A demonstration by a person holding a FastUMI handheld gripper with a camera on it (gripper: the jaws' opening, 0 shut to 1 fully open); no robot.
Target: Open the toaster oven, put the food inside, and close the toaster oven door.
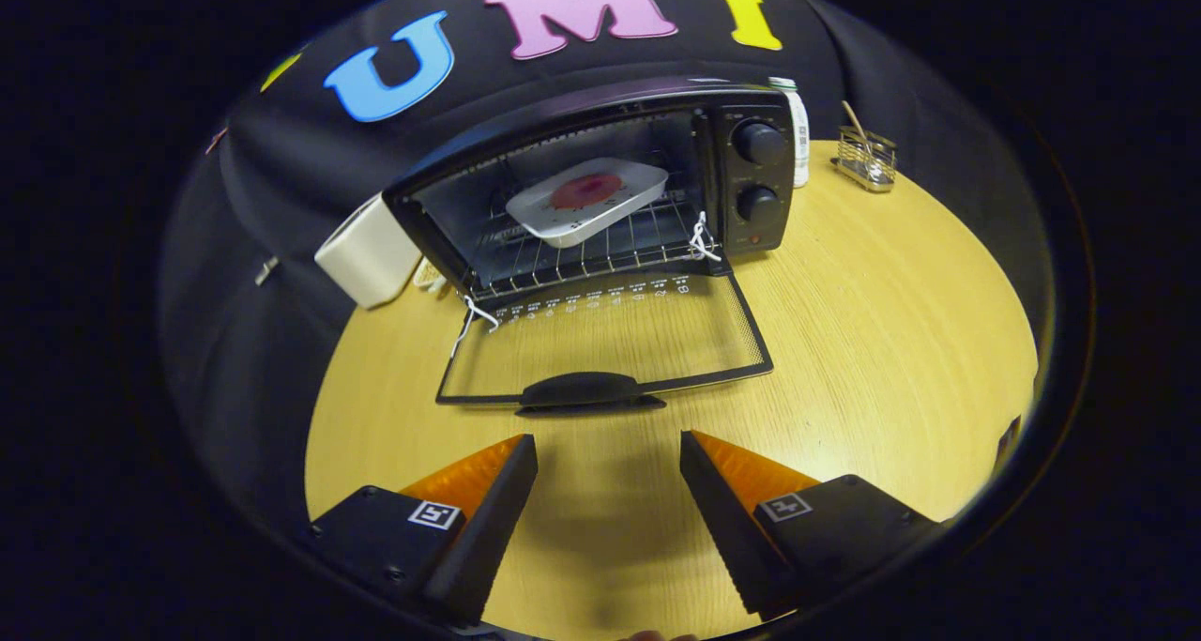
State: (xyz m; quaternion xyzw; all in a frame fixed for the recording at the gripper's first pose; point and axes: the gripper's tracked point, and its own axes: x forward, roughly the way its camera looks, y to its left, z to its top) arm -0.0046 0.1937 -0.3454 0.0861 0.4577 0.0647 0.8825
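Wide apart and holding nothing, the claw (608, 444) hovers just short of the open oven door's handle (591, 392).

The wooden table (873, 341) carries a toaster oven (600, 190), white box (368, 251), bottle (798, 134) and wire rack (865, 158).

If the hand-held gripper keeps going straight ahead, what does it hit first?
Probably the handle of the lowered oven door, just ahead of the open, empty hand-held gripper. Height is unclear, so it might pass over it toward the toaster oven.
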